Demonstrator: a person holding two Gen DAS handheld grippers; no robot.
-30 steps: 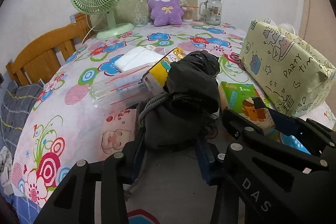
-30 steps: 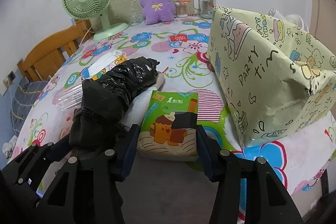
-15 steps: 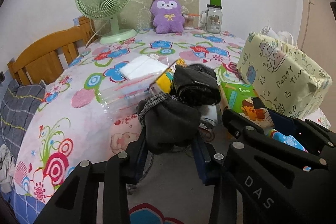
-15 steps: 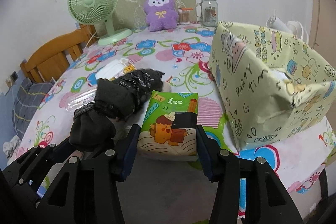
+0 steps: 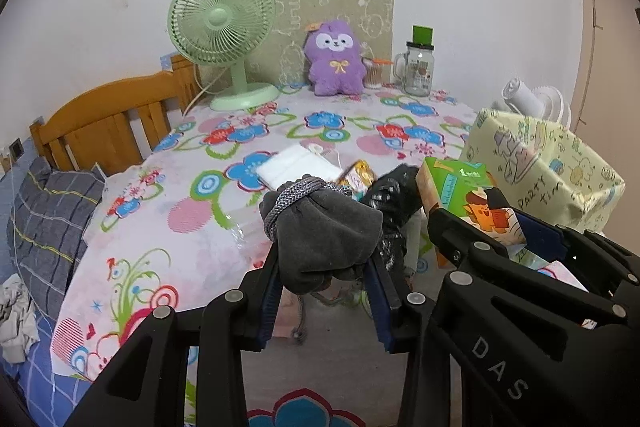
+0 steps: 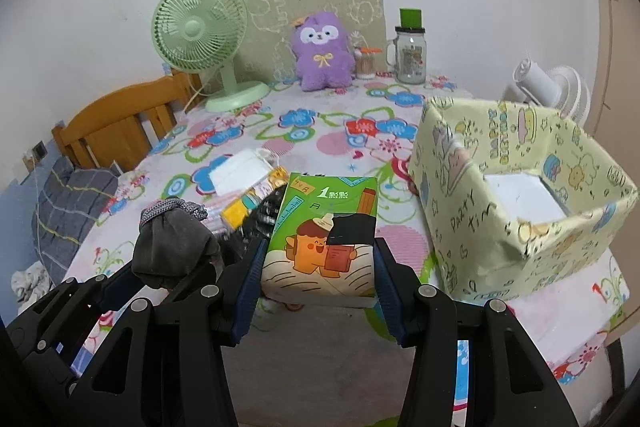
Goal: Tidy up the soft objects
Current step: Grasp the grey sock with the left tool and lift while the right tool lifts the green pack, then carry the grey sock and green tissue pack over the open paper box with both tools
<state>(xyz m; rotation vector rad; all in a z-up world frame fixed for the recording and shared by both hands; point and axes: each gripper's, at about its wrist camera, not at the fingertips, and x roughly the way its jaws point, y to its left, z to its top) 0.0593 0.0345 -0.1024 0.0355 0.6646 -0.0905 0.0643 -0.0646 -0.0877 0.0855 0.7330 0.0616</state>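
My left gripper (image 5: 326, 267) is shut on a dark grey drawstring pouch (image 5: 326, 231) and holds it above the table; the pouch also shows in the right wrist view (image 6: 172, 247). My right gripper (image 6: 318, 277) is shut on a green tissue pack (image 6: 324, 239) with a cartoon print, lifted off the table; it shows in the left wrist view (image 5: 468, 197) too. A black plastic bag (image 5: 394, 191) lies on the flowered tablecloth (image 5: 240, 163) behind both. The open yellow-green box (image 6: 520, 187) stands to the right, with a white item inside.
A white mask pack (image 5: 298, 167), a yellow snack packet (image 6: 248, 201) and a clear plastic bag lie mid-table. A green fan (image 5: 224, 27), a purple plush (image 5: 334, 57) and a glass jar (image 5: 420, 67) stand at the back. A wooden chair (image 5: 104, 123) is left.
Both grippers have risen and pulled back. The grey pouch and the tissue pack have left the table; the black bag stays behind on it.
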